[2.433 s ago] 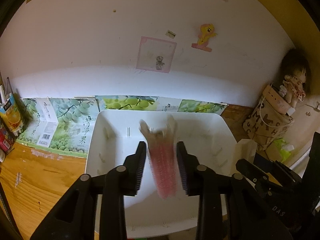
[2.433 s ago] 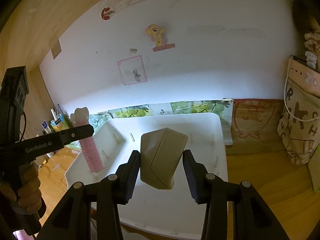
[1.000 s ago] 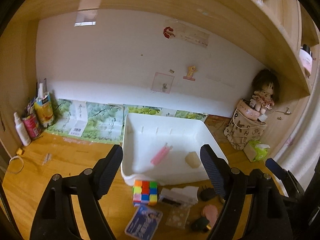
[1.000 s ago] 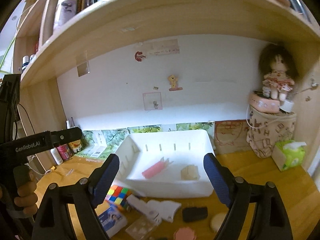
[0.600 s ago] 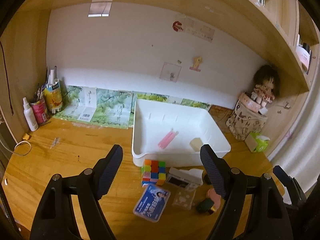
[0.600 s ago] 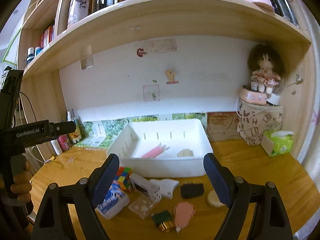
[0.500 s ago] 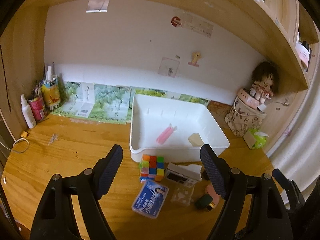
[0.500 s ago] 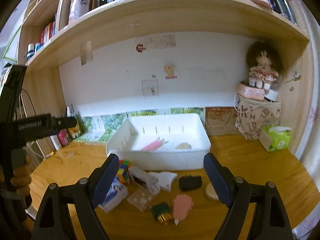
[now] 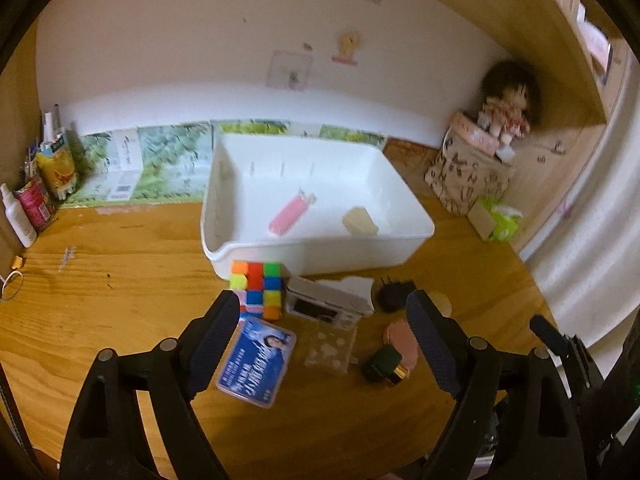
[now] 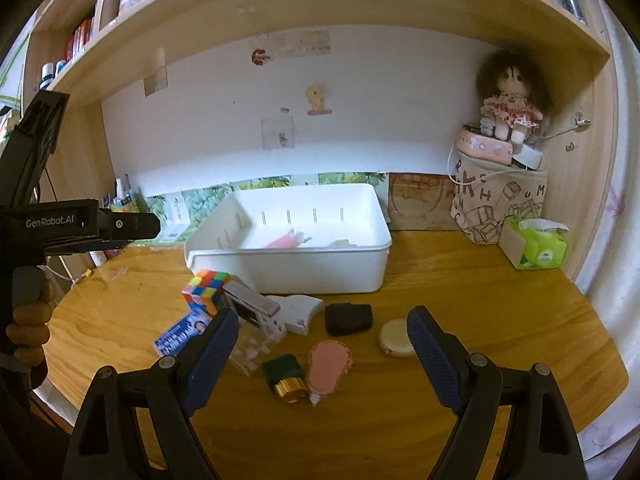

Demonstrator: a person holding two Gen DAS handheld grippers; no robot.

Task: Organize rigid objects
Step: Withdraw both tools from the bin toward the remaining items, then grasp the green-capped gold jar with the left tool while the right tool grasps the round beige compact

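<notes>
The wooden bench point(image 9: 120, 300) has a white bin point(image 9: 400, 248) far back; toys lie near. Left tool point(image 9: 322, 330), just opened more, and right tool point(image 10: 322, 344) are both wide and hold nothing.

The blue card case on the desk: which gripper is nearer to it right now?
Left. The left gripper hangs open just above the blue card case, one fingertip at its edge. The right gripper is open further right, over the pink piece.

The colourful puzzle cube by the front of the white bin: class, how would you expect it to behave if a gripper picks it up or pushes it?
The puzzle cube looks rigid and blocky, so it should probably not flex. Its flat faces suggest sliding rather than rolling on the wooden desk. It seems to lean against the white bin, so a push may tip it flat.
</notes>
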